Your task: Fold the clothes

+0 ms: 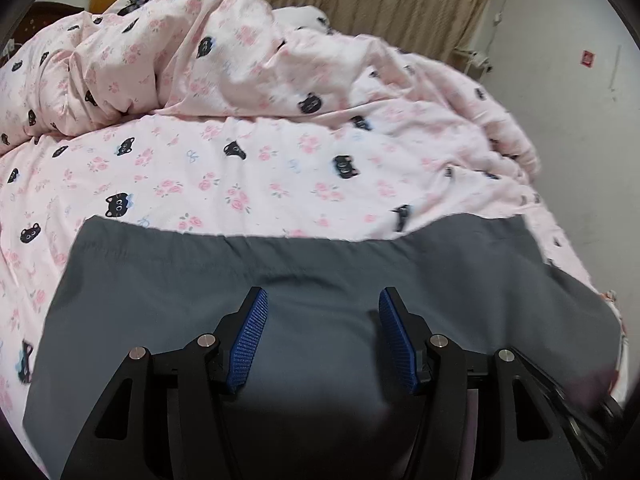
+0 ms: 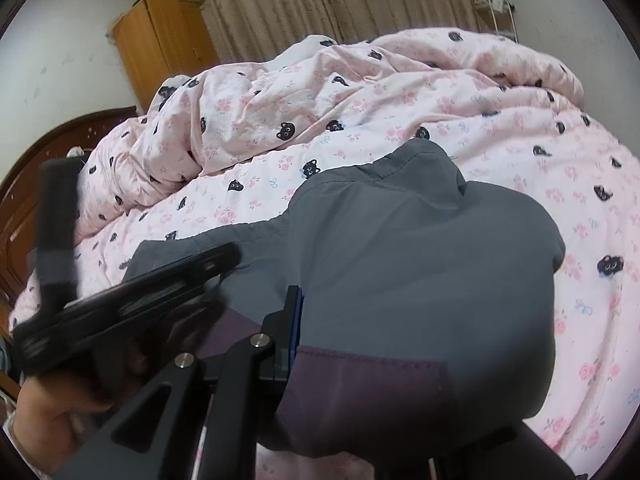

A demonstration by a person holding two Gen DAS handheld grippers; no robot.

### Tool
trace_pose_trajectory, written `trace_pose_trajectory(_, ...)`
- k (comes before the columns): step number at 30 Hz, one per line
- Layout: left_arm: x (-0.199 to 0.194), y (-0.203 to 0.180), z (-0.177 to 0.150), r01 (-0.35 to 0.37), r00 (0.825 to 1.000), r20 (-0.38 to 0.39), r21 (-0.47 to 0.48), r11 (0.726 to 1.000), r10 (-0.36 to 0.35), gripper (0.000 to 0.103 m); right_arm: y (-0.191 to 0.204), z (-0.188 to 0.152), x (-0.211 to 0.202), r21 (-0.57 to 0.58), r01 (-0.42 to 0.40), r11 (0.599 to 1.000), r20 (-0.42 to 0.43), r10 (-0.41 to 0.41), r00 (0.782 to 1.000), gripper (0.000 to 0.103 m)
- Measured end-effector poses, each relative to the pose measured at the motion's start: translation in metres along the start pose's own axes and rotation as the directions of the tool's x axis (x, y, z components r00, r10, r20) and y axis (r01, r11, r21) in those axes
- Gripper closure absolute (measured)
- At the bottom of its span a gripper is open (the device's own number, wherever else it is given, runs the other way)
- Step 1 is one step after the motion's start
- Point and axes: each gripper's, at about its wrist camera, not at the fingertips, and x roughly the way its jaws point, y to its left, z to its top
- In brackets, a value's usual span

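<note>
The grey garment [image 1: 320, 272] is lying across the lower half of the left wrist frame, on the pink cat-print bedding [image 1: 240, 176]. The left gripper [image 1: 322, 300] is hovering over it, jaws spread. In the right wrist frame, cloth is covering the right gripper [image 2: 298, 312]; its jaw state cannot be determined.

A: Soft, even indoor light across both views, no glare, and the pink bedding [image 1: 248, 184] reads bright and clean.

B: Edges though: heavy fisheye bending, black corners all round.

A: Blur on the right-hand folds in the left wrist view.

B: And the left gripper [image 2: 120, 304] smears badly in the right wrist view. Deep shadow darkens the grey garment [image 1: 320, 360] near the lens.
</note>
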Motion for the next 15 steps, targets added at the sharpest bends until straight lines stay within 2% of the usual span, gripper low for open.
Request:
trace_pose_trajectory(3, -0.019, -0.009, -0.015, 0.027, 1.000, -0.006, 0.050, 0.998, -0.027, 0.051, -0.001, -0.001, 0.000, 0.009, -0.002, 1.000, -0.001, 0.003, 1.000, 0.090)
trace_pose_trajectory(6, -0.027, -0.014, -0.026, 0.008, 1.000, -0.007, 0.089, 0.996, -0.008, 0.051, -0.001, -0.001, 0.001, 0.014, -0.002, 1.000, -0.002, 0.002, 1.000, 0.090)
trace_pose_trajectory(15, 0.000, -0.009, -0.045, -0.002, 0.999, -0.032, 0.086, 0.996, 0.004, 0.045, -0.003, -0.005, 0.006, 0.041, 0.003, 0.999, -0.022, -0.002, 1.000, 0.090)
